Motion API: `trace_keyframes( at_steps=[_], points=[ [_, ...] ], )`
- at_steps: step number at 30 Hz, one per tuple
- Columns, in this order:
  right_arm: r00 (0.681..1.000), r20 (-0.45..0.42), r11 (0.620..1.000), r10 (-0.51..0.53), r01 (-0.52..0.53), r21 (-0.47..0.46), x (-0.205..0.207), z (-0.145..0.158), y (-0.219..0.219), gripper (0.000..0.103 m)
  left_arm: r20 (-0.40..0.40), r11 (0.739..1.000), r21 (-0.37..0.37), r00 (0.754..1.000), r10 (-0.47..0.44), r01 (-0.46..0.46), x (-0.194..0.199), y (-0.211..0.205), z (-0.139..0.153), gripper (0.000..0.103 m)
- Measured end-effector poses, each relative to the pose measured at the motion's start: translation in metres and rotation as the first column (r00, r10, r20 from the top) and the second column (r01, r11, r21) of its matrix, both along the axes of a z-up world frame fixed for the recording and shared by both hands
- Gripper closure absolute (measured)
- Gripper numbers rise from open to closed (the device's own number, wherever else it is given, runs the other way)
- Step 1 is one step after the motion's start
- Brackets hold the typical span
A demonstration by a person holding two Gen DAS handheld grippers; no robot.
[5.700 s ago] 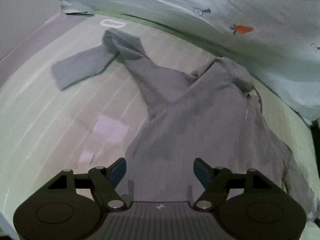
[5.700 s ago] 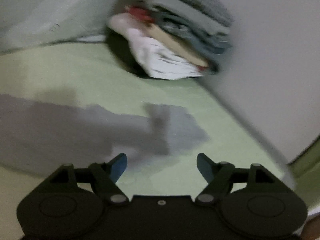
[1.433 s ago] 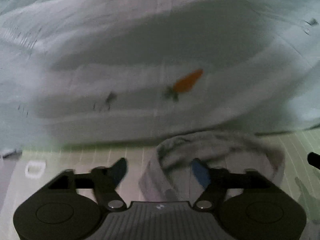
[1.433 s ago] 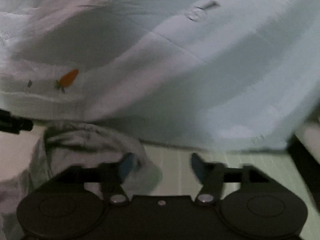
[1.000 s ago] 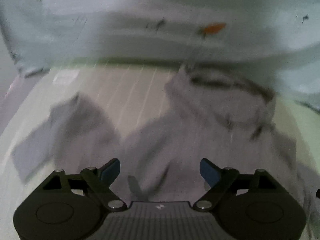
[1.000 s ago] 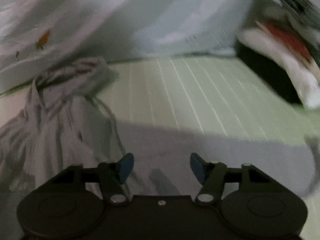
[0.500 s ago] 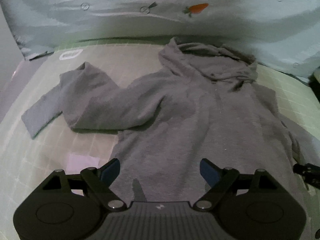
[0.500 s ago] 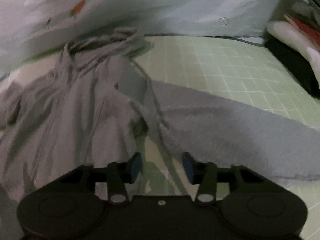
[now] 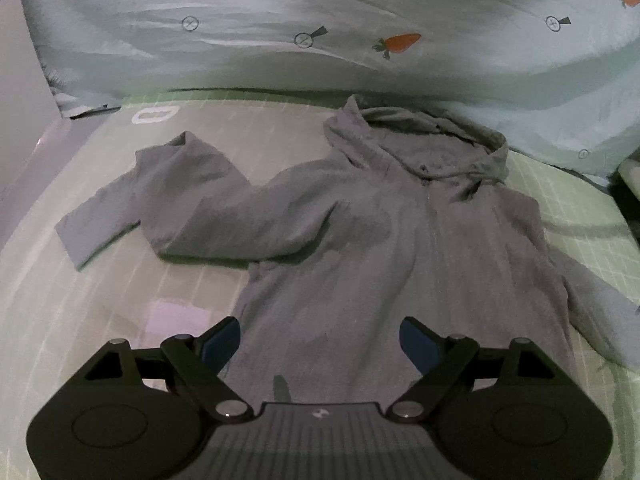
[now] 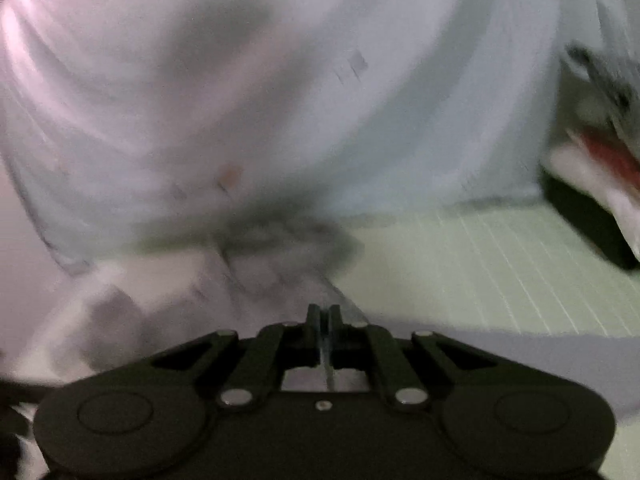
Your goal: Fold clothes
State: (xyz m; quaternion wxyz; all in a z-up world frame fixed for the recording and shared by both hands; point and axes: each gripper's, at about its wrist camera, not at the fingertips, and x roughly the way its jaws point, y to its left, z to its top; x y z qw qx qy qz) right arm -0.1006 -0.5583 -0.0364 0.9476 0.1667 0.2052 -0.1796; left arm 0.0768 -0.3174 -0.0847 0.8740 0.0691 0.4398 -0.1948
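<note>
Grey hoodie [image 9: 384, 240] lies flat on the green checked bed sheet [image 9: 580, 208], hood toward the carrot-print duvet [image 9: 320, 40], one sleeve bent out at picture left. Left claw [image 9: 320, 344] hangs over the hem, jaws wide, nothing between. Right claw [image 10: 323, 320] has just been closing; jaws now together, pinching a thin strip of grey fabric. That view is blurred.

right gripper [image 10: 324, 314]: jaws closed | grey hoodie [image 10: 280, 256]: blurred, possibly pinched
</note>
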Motion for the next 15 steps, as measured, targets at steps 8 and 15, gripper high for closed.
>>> trace_keyframes(
  at_steps=[8, 15],
  points=[
    [0.980, 0.022, 0.975, 0.199, -0.200, 0.099, 0.009, -0.002, 0.028, 0.096, -0.008, 1.000, -0.006, 1.000, 0.016, -0.016, -0.006, 0.021, 0.000, 0.016],
    [0.943, -0.300, 0.985, 0.143, -0.107, 0.132, 0.032, -0.054, 0.037, 0.024, -0.021, 0.999, -0.009, 0.998, 0.052, -0.052, -0.003, 0.035, -0.003, 0.016]
  ],
)
